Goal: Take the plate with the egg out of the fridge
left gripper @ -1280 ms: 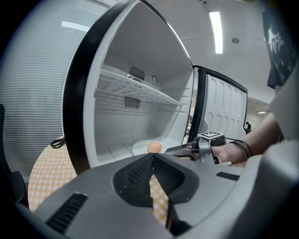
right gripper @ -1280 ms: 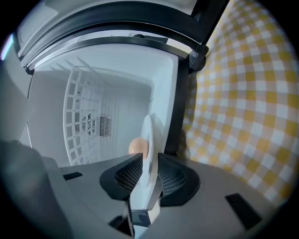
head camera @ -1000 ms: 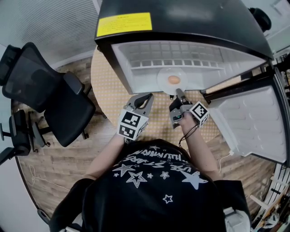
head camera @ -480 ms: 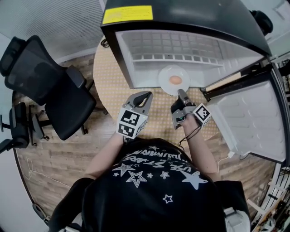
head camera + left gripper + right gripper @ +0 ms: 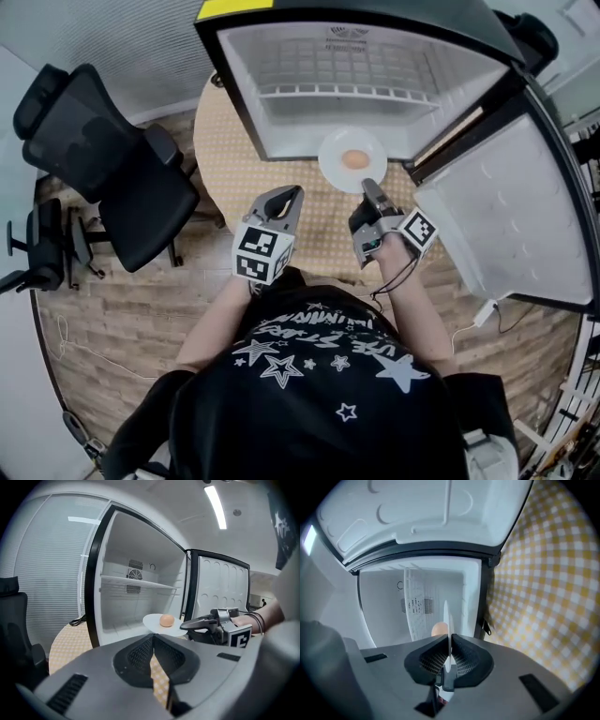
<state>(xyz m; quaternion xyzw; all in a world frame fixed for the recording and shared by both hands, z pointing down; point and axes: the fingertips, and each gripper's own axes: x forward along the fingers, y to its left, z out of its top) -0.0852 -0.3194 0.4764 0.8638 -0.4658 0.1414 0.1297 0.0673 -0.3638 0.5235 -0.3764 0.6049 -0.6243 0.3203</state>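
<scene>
A white plate (image 5: 331, 148) carrying a brown egg (image 5: 354, 159) hangs at the front edge of the open fridge (image 5: 281, 56), half outside it. My right gripper (image 5: 368, 186) is shut on the plate's near rim. In the right gripper view the plate (image 5: 446, 613) stands edge-on between the pads, with the egg (image 5: 437, 629) to its left. My left gripper (image 5: 291, 195) hovers over the table left of the plate, its tips touching, holding nothing. From the left gripper (image 5: 153, 638) view, plate (image 5: 151, 620), egg (image 5: 167, 620) and right gripper (image 5: 186, 625) show ahead.
The fridge door (image 5: 497, 206) swings open on the right. A wire shelf (image 5: 347, 92) sits high inside the fridge. The fridge stands on a round table with a yellow checked cloth (image 5: 230, 173). A black office chair (image 5: 103, 178) stands to the left.
The right gripper has drawn the plate with the egg from the fridge floor out past the front edge, toward me. The left gripper has drifted back and slightly left.
</scene>
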